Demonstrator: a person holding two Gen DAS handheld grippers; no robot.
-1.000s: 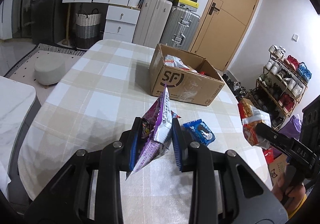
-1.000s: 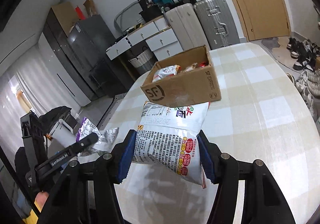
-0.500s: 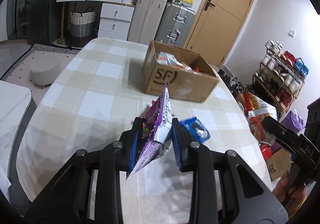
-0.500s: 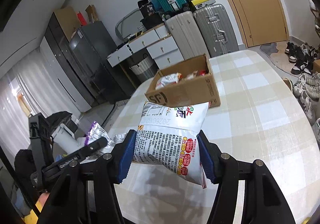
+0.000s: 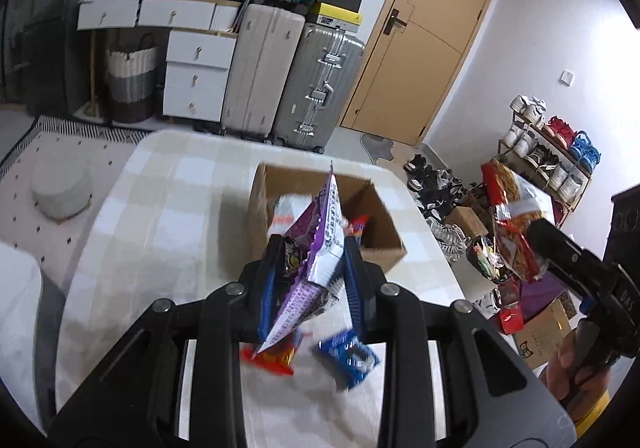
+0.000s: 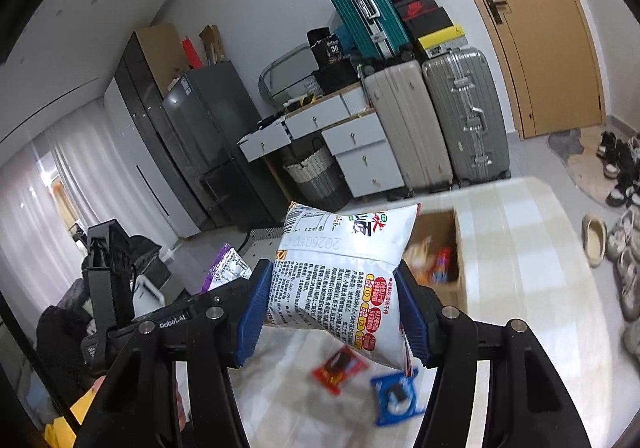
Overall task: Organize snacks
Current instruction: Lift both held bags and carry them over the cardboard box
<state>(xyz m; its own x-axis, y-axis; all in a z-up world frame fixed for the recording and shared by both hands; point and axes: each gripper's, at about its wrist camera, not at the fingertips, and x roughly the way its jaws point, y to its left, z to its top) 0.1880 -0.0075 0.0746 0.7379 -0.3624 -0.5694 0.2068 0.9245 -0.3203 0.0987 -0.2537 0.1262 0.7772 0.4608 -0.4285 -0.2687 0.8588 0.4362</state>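
Note:
My left gripper (image 5: 310,268) is shut on a purple snack bag (image 5: 316,244) and holds it in the air just in front of the open cardboard box (image 5: 376,236), which holds several snack packs. My right gripper (image 6: 334,308) is shut on a white snack bag (image 6: 340,268) with red labels, raised above the table. It also shows at the right of the left wrist view (image 5: 512,224). A red packet (image 6: 338,366) and a blue packet (image 6: 396,396) lie on the checked tablecloth (image 6: 520,248) below. The box shows in the right wrist view (image 6: 440,260) behind the white bag.
The red packet (image 5: 272,358) and blue packet (image 5: 350,358) lie near the table's front edge. Suitcases (image 5: 316,87), white drawers (image 5: 196,75) and a door (image 5: 424,39) stand beyond the table. A shoe rack (image 5: 552,151) and floor clutter are at the right.
Both grippers have risen and moved forward with their bags. The purple bag is now close to the box opening. The red packet has come into view on the table.

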